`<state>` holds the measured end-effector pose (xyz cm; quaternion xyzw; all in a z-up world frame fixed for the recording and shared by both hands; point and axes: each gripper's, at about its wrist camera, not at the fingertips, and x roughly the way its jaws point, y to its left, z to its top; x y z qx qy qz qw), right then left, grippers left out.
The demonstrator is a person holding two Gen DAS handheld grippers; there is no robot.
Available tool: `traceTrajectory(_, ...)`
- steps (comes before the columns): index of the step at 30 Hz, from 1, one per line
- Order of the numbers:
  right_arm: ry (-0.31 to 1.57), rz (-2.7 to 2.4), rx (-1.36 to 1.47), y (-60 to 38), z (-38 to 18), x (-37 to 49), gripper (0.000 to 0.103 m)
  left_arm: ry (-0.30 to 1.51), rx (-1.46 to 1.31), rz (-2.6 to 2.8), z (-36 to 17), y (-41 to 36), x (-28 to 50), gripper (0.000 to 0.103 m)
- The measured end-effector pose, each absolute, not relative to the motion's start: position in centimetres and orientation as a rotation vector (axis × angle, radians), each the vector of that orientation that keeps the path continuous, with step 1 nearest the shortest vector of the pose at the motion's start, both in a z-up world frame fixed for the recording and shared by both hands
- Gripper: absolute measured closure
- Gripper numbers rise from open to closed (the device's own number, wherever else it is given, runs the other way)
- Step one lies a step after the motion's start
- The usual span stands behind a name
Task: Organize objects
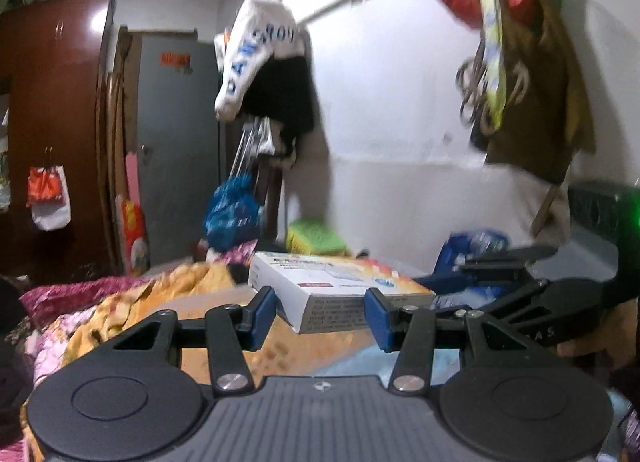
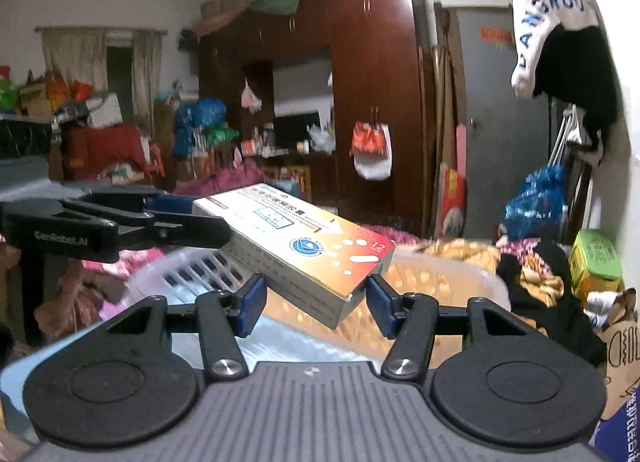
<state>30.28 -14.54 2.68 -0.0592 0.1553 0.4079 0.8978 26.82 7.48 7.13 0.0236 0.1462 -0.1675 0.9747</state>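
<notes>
A flat white and orange cardboard box [image 1: 340,274] [image 2: 304,238] hangs in the air, carried between both grippers. In the left wrist view, my left gripper [image 1: 322,314] has its blue pads against the sides of the box's near end. My right gripper [image 1: 452,274] reaches in from the right and clamps the far end. In the right wrist view, my right gripper [image 2: 316,306] pinches the orange end of the box, and my left gripper [image 2: 200,218] comes in from the left onto the white end. The box is tilted over a pale plastic basket [image 2: 452,274].
Orange and pink bedding [image 1: 192,286] lies below. A dark red wardrobe [image 2: 372,102] and a grey door [image 1: 176,142] stand behind. White and black clothes [image 1: 264,62] hang from a rail. A green box [image 2: 596,262] and blue bags [image 2: 536,202] sit by the wall.
</notes>
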Motion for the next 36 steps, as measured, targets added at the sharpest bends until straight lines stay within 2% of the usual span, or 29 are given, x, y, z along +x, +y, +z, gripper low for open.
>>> traceTrajectory(11,0.428,0.783,-0.237,-14.0,2.2,31.5,0.044,0.468,0.088,-0.281,5.1,7.2,30.7,0.050)
traceTrajectory(13,0.403,0.740,-0.275,-13.7,2.7,30.9,0.031,0.461,0.087,-0.262,4.8,7.4,30.4,0.046)
traceTrajectory(14,0.384,0.712,-0.293,-13.9,3.0,30.5,0.013,0.438,0.076,-0.248,5.0,7.7,30.0,0.036)
traceTrajectory(15,0.350,0.684,-0.300,-14.2,3.3,29.9,0.006,0.403,0.059,-0.237,5.4,8.1,29.3,0.031)
traceTrajectory(17,0.286,0.658,-0.272,-15.6,4.1,28.8,0.000,0.313,0.034,-0.230,6.3,8.9,27.1,0.011)
traceTrajectory(19,0.262,0.646,-0.211,-17.5,4.6,27.2,0.000,0.238,0.027,-0.203,6.9,9.3,24.1,0.001)
traceTrajectory(20,0.257,0.647,-0.176,-18.6,4.6,26.2,0.000,0.214,0.028,-0.201,7.1,9.4,22.5,0.000)
traceTrajectory(24,0.188,0.653,-0.119,-22.4,3.1,20.9,0.000,0.173,0.018,-0.181,6.0,9.4,14.6,0.000)
traceTrajectory(29,0.201,0.717,-0.014,-26.1,-0.7,14.5,0.000,0.058,0.070,-0.218,3.4,6.4,5.7,0.000)
traceTrajectory(36,0.173,0.703,0.024,-26.8,-4.2,10.2,0.000,0.067,0.031,-0.198,-0.5,6.0,1.1,0.001)
